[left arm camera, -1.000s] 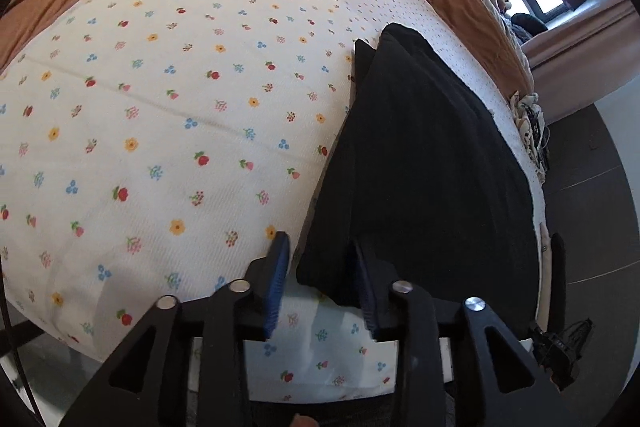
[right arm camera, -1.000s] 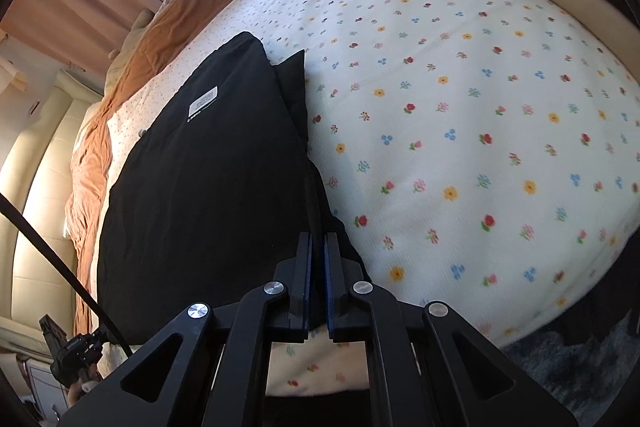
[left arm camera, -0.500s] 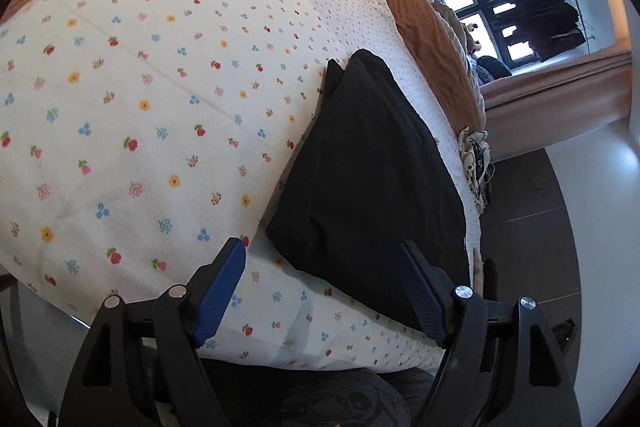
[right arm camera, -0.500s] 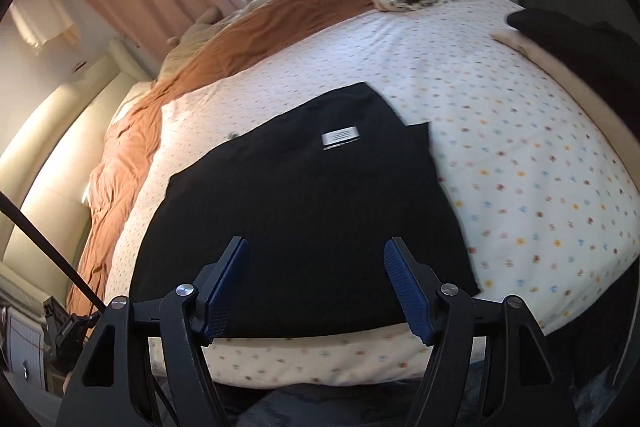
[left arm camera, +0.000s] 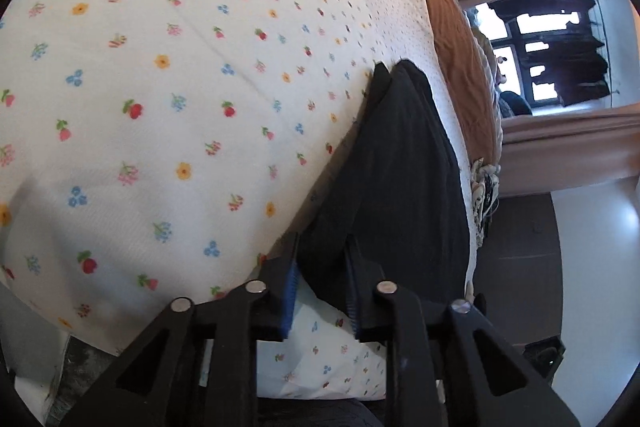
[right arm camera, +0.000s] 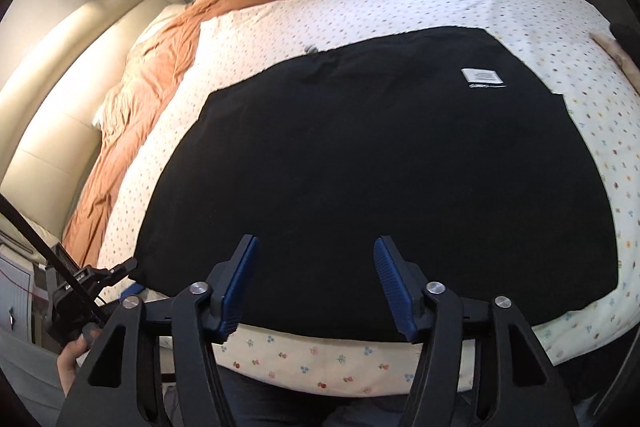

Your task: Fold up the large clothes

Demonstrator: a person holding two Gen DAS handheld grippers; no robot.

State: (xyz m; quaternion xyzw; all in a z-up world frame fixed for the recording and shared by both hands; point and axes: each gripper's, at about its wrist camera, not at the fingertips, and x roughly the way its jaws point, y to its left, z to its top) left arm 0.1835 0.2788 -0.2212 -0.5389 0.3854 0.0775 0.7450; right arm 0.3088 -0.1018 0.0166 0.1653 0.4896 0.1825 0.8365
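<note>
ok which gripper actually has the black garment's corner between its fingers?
The left gripper: its closing jaws straddle the black garment's near corner. The right gripper has only flat cloth behind its gap.

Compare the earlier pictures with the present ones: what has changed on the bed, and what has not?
The right gripper let go of the black garment and shifted along its near edge. The left gripper opened, and is closing on its corner. The garment stays flat on the floral sheet.
</note>
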